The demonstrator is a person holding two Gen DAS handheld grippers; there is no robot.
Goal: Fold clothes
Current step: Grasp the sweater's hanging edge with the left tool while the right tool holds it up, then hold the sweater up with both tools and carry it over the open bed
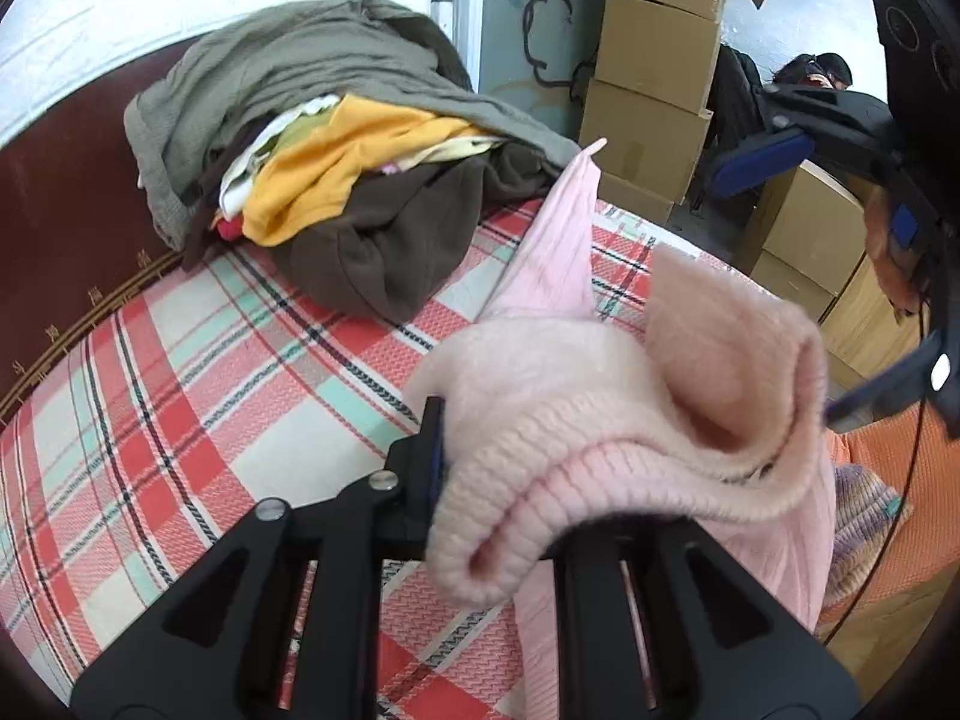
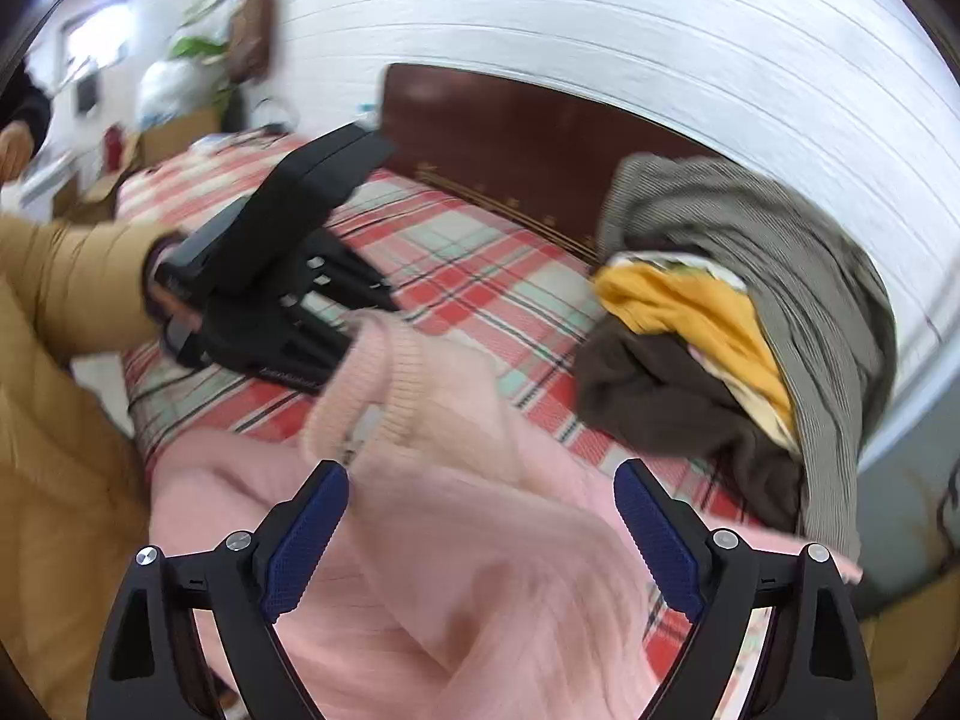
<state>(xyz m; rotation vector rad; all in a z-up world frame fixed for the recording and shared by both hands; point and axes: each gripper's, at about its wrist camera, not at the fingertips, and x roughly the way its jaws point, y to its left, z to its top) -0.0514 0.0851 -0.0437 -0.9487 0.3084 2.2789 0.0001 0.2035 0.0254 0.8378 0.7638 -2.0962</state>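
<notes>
A pink knitted sweater [image 1: 606, 420] hangs from my left gripper [image 1: 498, 480], which is shut on its ribbed cuff and holds it above the plaid bed. Its right finger is hidden by the fabric. In the right wrist view the sweater [image 2: 456, 528] lies bunched under my right gripper [image 2: 480, 540], which is open with blue pads [image 2: 300, 546] spread wide over the cloth. The left gripper [image 2: 336, 348] shows there holding the cuff [image 2: 390, 378].
A pile of clothes [image 1: 336, 180], grey, yellow and brown, sits at the head of the bed [image 1: 180, 390] by the dark headboard [image 1: 66, 228]; it also shows in the right wrist view [image 2: 720, 324]. Cardboard boxes [image 1: 654, 78] stand beyond the bed. An orange cloth [image 1: 882, 516] lies at right.
</notes>
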